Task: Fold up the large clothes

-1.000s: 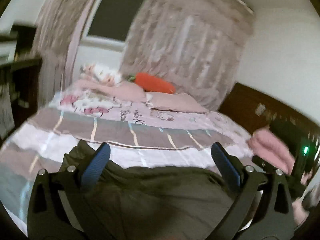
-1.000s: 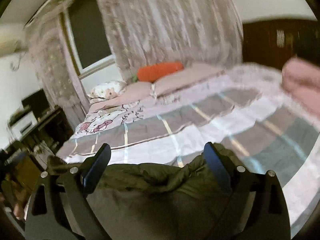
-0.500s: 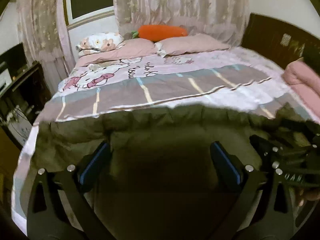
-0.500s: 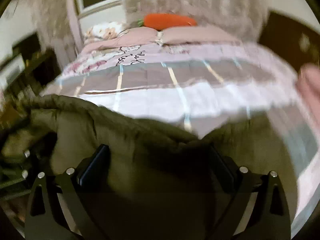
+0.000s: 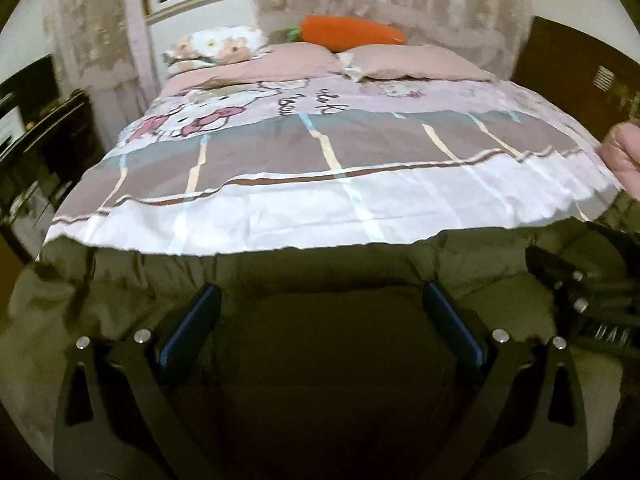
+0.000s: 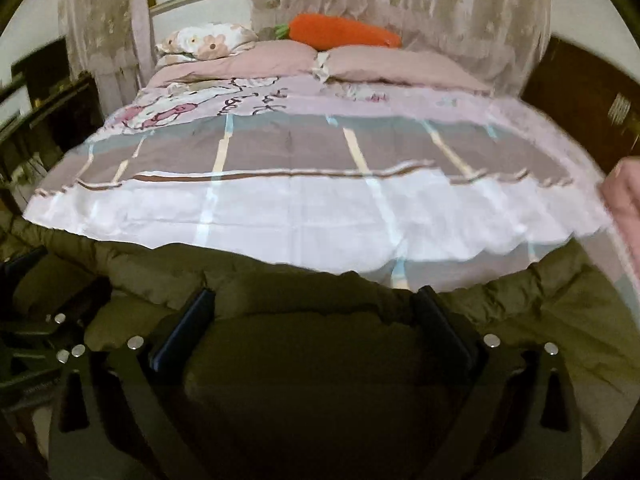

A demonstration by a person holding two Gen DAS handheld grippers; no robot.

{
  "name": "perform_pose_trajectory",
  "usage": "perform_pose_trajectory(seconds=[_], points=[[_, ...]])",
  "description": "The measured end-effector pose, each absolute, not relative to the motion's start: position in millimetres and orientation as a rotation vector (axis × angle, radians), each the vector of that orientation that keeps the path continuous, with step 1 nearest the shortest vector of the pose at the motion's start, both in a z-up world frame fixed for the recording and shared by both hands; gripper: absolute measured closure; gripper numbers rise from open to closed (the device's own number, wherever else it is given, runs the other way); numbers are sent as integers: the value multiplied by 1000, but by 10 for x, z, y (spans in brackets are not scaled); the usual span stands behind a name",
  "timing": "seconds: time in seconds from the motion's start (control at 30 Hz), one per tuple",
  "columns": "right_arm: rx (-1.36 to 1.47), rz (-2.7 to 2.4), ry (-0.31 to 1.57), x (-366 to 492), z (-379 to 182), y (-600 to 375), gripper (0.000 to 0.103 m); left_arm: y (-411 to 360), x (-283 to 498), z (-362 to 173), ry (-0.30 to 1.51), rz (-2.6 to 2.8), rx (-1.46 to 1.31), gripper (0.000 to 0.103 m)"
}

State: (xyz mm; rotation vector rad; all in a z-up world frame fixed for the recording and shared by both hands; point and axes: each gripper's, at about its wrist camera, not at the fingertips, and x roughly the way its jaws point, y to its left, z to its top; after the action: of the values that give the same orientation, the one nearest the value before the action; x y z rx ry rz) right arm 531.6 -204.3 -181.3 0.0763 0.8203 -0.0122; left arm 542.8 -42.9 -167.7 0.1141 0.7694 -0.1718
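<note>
The puffy olive-green coat (image 5: 320, 280) lies spread on the near end of the bed, right under both claws. The left claw (image 5: 320, 312) has its fingers wide apart, holding nothing. The right claw (image 6: 312, 316) is wide open too, with bunched coat between its fingers. Past them stretches the pink, grey and white striped bed cover (image 5: 320, 168). Farthest off rest plain pink pillows (image 6: 400, 64) and an orange carrot-shaped cushion (image 5: 352, 34).

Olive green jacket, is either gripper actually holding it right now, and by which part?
Neither. Both the left gripper and right gripper are open over the jacket, which lies spread on the bed.
</note>
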Motion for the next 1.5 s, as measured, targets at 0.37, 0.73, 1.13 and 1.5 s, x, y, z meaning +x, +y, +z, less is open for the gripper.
perform_pose_trajectory(seconds=[0.37,0.73,1.13,1.5], points=[[118,20,791,5230,-1908,-2161,1,1108,5174,-1839,651,138,144,2],[-103,123,635,4921,-1229,-1300,2,1267,5155,-2106,685,231,147,2],[3,-9,715,4869,-1721,-2809,2,1243,5141,-2118,680,214,143,2],[162,-340,787,4459,-1937,-3763,1,1205,5096,-1936,720,258,165,2]])
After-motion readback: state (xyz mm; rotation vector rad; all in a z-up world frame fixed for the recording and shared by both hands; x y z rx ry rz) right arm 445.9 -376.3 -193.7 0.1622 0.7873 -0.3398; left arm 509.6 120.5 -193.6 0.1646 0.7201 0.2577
